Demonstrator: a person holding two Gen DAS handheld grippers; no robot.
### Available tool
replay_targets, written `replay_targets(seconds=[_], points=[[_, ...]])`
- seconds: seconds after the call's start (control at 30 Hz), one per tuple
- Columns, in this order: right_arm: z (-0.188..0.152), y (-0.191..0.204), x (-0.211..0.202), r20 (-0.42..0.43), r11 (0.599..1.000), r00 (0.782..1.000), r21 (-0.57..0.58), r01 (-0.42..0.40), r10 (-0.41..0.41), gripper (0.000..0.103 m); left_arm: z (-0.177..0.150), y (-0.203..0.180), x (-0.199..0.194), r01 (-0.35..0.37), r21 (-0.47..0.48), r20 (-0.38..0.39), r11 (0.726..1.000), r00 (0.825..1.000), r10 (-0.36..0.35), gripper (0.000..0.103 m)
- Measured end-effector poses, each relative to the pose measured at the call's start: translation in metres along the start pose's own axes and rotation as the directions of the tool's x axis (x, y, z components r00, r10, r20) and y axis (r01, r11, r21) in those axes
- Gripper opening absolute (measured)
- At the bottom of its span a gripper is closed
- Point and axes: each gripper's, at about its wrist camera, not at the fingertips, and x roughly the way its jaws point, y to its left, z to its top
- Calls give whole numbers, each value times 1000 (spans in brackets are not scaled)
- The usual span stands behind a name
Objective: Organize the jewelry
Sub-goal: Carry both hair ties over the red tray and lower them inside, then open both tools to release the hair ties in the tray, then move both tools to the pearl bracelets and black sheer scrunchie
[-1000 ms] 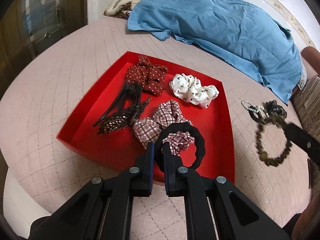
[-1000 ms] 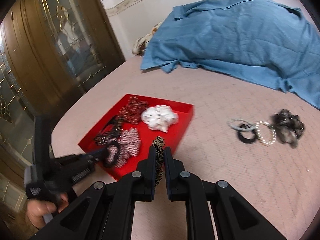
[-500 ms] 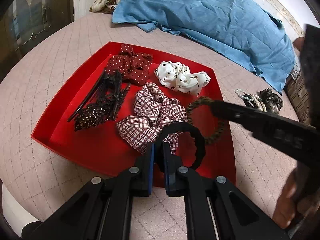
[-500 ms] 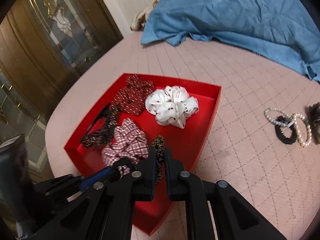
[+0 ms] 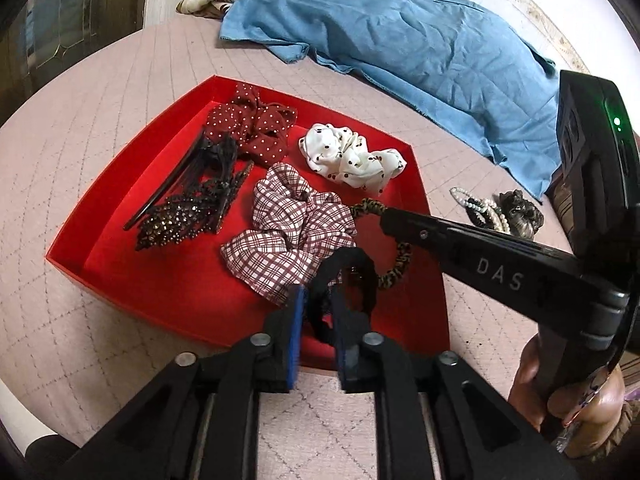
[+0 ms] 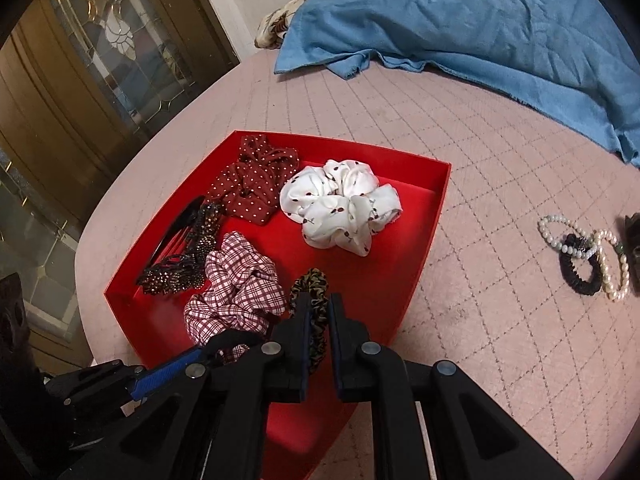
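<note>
A red tray (image 5: 120, 184) (image 6: 424, 240) lies on the pink quilted bed. It holds a dark red dotted scrunchie (image 5: 252, 128), a white dotted scrunchie (image 5: 352, 156) (image 6: 340, 208), a plaid scrunchie (image 5: 288, 232) (image 6: 236, 292) and dark hair clips (image 5: 188, 208). My left gripper (image 5: 316, 304) is shut on a black scrunchie (image 5: 360, 276) over the tray's near edge. My right gripper (image 6: 318, 308) is shut on a leopard-print hair tie (image 6: 310, 284) (image 5: 396, 268), low over the tray beside the plaid scrunchie.
Pearl bracelets (image 6: 608, 264) (image 5: 486, 208), a black hair tie (image 6: 580, 276) and a dark scrunchie (image 5: 520, 210) lie on the bed right of the tray. A blue cloth (image 5: 400, 40) (image 6: 480, 20) covers the far side. A glass door (image 6: 100, 60) stands left.
Both grippers came closer over the tray. The right gripper carried the leopard-print tie from beside the tray to inside it, next to the black scrunchie.
</note>
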Motion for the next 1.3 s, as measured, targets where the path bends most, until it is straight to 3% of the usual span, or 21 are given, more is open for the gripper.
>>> replay_targets(seconds=[0.1, 0.17, 0.27, 0.47, 0.7, 0.83, 1.3], points=[[0, 3, -3, 6, 1000, 1000, -11, 6, -5, 23, 0, -2, -6, -4, -5, 16, 1000, 1000, 4, 38], [-1, 3, -7, 17, 1000, 1000, -13, 8, -8, 31, 0, -4, -11, -16, -2, 27, 1000, 1000, 16, 41], [-1, 2, -15, 32, 1000, 999, -10, 8, -8, 31, -1, -9, -19, -45, 22, 35, 999, 998, 44, 43], [-7, -7, -44, 79, 1000, 997, 6, 9, -10, 32, -4, -22, -40, -137, 73, 83, 988, 988, 131, 59], [-24, -18, -74, 116, 999, 993, 18, 26, -28, 33, -7, -48, -64, -249, 129, 151, 960, 962, 229, 66], [-37, -26, -91, 137, 999, 990, 27, 41, -44, 40, -10, -60, -71, -281, 150, 160, 948, 953, 257, 67], [-76, -86, -134, 161, 988, 980, 118, 95, -113, 45, -21, -108, -82, -398, 257, 207, 881, 913, 352, 73]])
